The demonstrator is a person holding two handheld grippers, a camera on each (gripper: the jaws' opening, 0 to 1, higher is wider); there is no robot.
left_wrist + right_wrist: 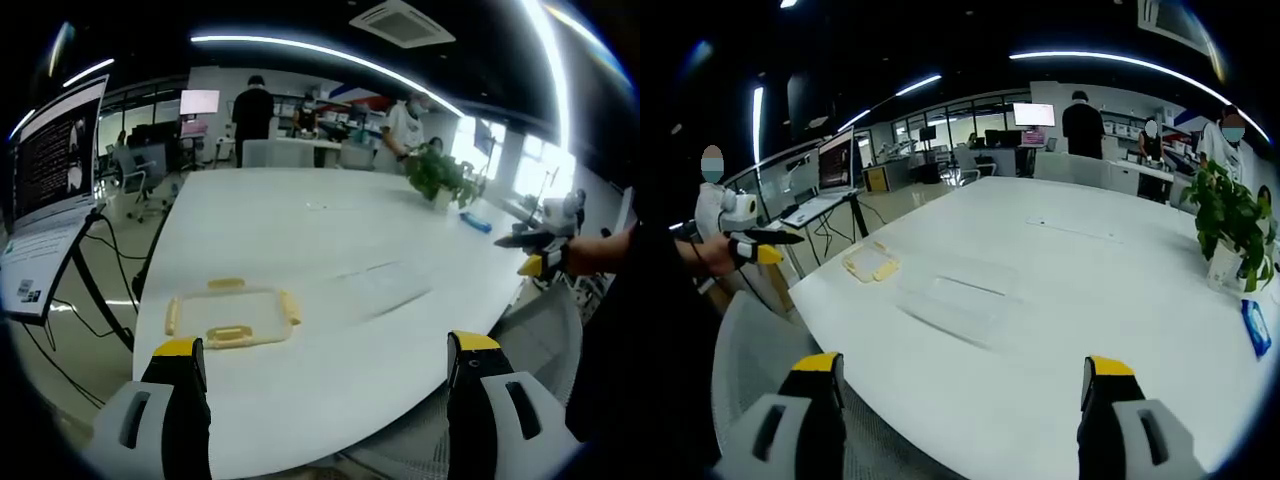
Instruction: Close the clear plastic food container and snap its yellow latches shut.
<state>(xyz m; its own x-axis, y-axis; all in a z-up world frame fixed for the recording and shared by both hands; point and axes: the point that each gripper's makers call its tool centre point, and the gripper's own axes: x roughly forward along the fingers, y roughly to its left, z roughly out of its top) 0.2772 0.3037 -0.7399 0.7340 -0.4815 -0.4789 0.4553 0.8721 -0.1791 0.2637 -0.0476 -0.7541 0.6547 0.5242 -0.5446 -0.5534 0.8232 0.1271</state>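
Note:
A clear lid with yellow latches (pixel 232 317) lies flat on the white table (pixel 330 220), near its left front corner. Right of it stands the clear container base (pixel 385 287), hard to make out against the white top. My left gripper (pixel 325 372) is open and hangs off the table's near edge, with nothing between its fingers. In the right gripper view the lid (pixel 870 263) lies far left and the base (pixel 955 298) nearer the middle. My right gripper (pixel 955 388) is open and empty too, short of the table edge. Each gripper shows in the other's view, held by a hand (pixel 540 252) (pixel 752 247).
A laptop on a stand (pixel 55 190) is left of the table. A potted plant (pixel 440 178) and a blue pack (pixel 477 222) sit on the far right side. Grey chairs (pixel 760 350) stand by the near edge. Several people stand at the back.

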